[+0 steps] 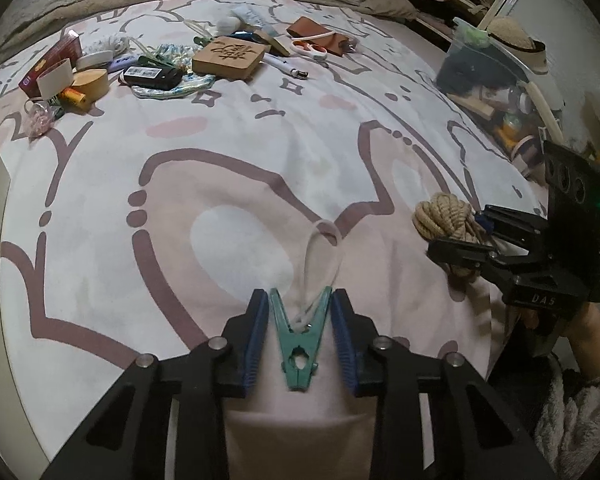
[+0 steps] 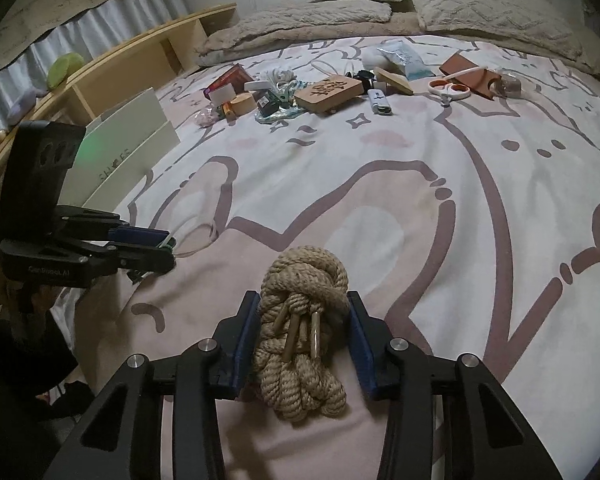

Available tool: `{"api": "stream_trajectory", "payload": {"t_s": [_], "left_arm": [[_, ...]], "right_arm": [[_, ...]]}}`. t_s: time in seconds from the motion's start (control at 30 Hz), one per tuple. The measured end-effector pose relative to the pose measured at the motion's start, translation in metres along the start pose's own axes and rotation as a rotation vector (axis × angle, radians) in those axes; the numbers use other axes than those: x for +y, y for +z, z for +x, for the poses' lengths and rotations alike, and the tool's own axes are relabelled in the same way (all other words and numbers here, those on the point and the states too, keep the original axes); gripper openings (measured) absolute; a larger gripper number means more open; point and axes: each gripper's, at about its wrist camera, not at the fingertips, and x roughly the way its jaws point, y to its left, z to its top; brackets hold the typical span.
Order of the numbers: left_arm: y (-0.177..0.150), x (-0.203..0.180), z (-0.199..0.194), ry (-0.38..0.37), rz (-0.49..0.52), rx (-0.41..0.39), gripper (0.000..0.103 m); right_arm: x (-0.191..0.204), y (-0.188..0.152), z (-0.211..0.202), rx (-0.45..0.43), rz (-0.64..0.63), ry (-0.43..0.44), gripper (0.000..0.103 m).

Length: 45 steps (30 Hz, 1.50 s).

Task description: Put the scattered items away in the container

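A teal clothespin [image 1: 298,344] with a clear plastic loop lies on the bedspread between the blue pads of my left gripper [image 1: 300,300], which press on its two spread handle ends. My right gripper [image 2: 303,298] is shut on a knotted bundle of tan rope [image 2: 300,352] resting on the bed; the bundle fills the gap between the pads. From the left wrist view the right gripper [image 1: 472,232] and the rope [image 1: 444,216] sit at the right. The clear plastic container [image 1: 480,76], holding several items, stands at the bed's far right edge.
Scattered items lie across the far part of the bed: a carved wooden box [image 1: 230,58], orange-handled scissors [image 1: 310,48], a red carton [image 1: 54,60], a brown leather pouch [image 2: 472,72]. Pillows [image 2: 496,12] line the head. A wooden shelf [image 2: 140,56] runs along the left side.
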Motion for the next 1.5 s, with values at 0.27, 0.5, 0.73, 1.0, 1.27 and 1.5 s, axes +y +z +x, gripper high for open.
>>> {"api": "stream_trajectory", "payload": {"t_s": [0.27, 0.5, 0.73, 1.0, 1.27, 1.5], "left_arm": [[0.0, -0.005, -0.004, 0.031, 0.019, -0.004, 0.03], [0.001, -0.008, -0.012, 0.052, 0.014, -0.019, 0.03], [0.004, -0.011, -0.024, 0.058, 0.008, -0.049, 0.03], [0.009, -0.016, -0.044, 0.06, 0.008, -0.102, 0.03], [0.013, -0.019, -0.066, 0.075, 0.013, -0.161, 0.03], [0.015, -0.024, -0.083, 0.099, 0.021, -0.207, 0.03]], "right_arm": [[-0.001, 0.002, -0.003, -0.001, 0.011, 0.014, 0.041], [0.005, 0.007, -0.008, -0.01, 0.009, 0.032, 0.04], [0.011, 0.016, -0.019, -0.04, 0.002, 0.049, 0.04], [0.019, 0.03, -0.034, -0.09, 0.001, 0.075, 0.04], [0.029, 0.042, -0.049, -0.138, -0.019, 0.087, 0.04], [0.033, 0.051, -0.062, -0.175, -0.017, 0.106, 0.04]]}}
